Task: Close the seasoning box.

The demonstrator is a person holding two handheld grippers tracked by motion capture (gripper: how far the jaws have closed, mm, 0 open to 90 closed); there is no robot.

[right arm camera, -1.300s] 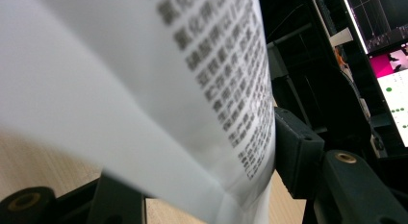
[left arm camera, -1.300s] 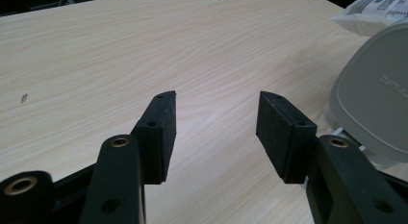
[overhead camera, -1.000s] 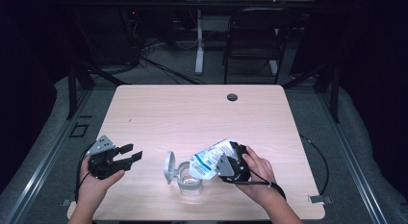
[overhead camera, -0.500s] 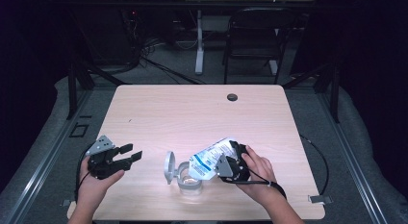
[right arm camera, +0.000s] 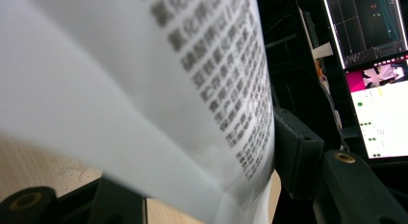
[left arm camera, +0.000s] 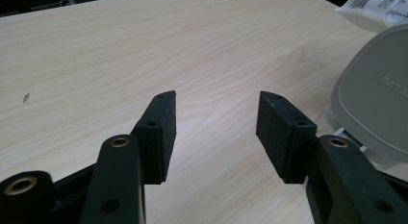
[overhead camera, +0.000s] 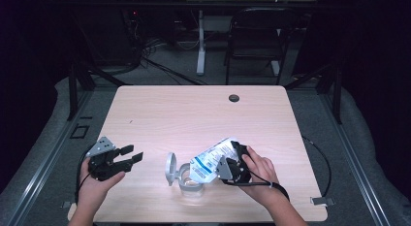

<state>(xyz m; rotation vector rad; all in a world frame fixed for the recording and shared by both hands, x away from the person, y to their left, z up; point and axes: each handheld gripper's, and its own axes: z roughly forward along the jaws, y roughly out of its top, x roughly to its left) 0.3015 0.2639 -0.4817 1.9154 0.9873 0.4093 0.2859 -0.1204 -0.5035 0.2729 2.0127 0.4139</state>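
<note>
A white bag (overhead camera: 213,158) with printed text is tilted over a clear container (overhead camera: 190,180) near the front middle of the tabletop (overhead camera: 194,114), its lower end at the container's mouth. The right gripper (overhead camera: 231,164) clamps the bag's upper end: in the right gripper view the bag (right arm camera: 144,89) lies between the fingers (right arm camera: 296,152), pressed against the one on the right, and its printed face is close to the lens. The container's grey lid (overhead camera: 170,168) stands hinged open on its left side; in the left gripper view the lid (left arm camera: 373,104) rises at the right edge, with a corner of the bag (left arm camera: 375,10) beyond it.

The left gripper (overhead camera: 130,157) hangs over the near left part of the tabletop, well apart from the container, pointing right toward it. Its fingers (left arm camera: 159,132) are spread wide with nothing between them, only bare wood below.

A small dark round hole (overhead camera: 234,98) sits near the far edge of the tabletop. Beyond the table stands a dark chair (overhead camera: 257,41) among cables on the floor.
</note>
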